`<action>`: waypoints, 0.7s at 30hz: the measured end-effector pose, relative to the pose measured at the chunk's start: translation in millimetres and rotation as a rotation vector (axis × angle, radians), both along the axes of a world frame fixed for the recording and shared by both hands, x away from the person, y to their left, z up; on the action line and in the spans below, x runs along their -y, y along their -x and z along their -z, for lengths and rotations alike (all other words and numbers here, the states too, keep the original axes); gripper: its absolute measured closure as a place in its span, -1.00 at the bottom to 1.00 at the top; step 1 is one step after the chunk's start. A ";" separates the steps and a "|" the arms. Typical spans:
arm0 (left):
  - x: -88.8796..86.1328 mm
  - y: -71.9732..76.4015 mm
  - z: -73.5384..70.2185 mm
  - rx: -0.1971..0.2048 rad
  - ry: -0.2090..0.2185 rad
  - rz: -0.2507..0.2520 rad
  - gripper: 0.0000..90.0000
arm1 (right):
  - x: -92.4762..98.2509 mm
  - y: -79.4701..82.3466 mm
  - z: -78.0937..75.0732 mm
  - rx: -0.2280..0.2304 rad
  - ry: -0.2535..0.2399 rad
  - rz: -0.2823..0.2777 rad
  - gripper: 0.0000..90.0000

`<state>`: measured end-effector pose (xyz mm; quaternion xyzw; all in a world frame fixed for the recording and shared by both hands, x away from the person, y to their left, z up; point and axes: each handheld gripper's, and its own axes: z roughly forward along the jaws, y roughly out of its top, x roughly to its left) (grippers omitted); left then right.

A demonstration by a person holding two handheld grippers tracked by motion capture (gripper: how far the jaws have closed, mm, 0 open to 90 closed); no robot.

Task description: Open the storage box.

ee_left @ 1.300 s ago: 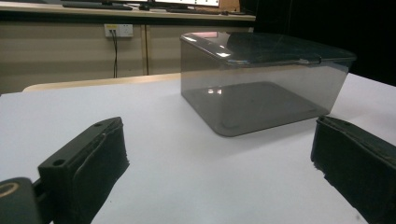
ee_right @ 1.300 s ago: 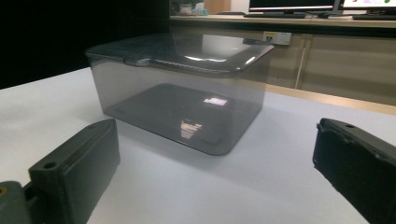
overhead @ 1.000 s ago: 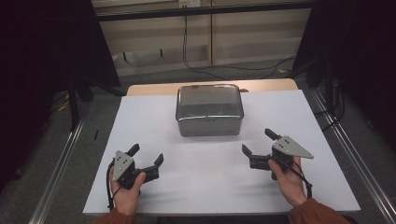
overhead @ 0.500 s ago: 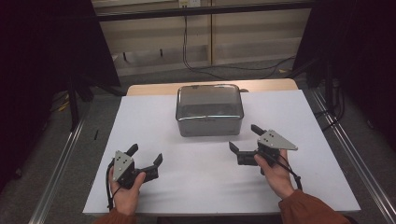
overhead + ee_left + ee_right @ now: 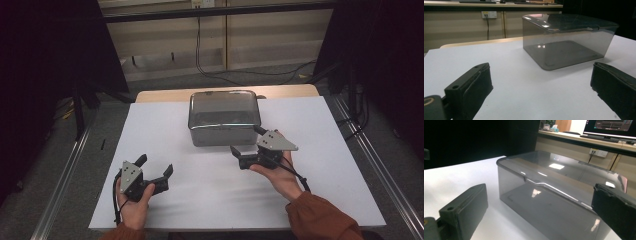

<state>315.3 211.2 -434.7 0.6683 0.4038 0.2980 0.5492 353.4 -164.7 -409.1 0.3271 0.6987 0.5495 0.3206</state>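
Note:
A smoky transparent lidded box point(image 5: 224, 117) stands at the back middle of the white table top point(image 5: 160, 130); it looks empty inside. My right gripper point(image 5: 246, 140) is open just in front of the box's near right corner, jaws wide with nothing between them. In the right gripper view the box point(image 5: 554, 195) looms close, between the jaws. My left gripper point(image 5: 154, 165) rests low at the front left, open and empty, far from the box. From the left gripper view the box point(image 5: 566, 40) stands ahead and to the right.
A wooden table edge point(image 5: 165, 95) shows behind the white top. Metal rails point(image 5: 65, 180) run along both sides on the floor. Cables point(image 5: 220, 75) lie on the floor beyond the table. Dark curtains hang at left and right.
My right gripper has moved left and forward from the right side of the table up to the box's near right corner. The left gripper has stayed put.

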 end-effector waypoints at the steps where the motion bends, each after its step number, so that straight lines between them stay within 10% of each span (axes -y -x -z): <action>1: 0.2 0.0 0.0 0.000 0.000 0.000 -0.93 | -1.2 -1.2 -1.0 0.004 0.004 -0.004 -1.00; 21: -0.1 0.1 -0.4 0.003 -0.010 0.007 -0.93 | -30.1 -14.7 1.4 0.183 0.305 -0.019 -0.86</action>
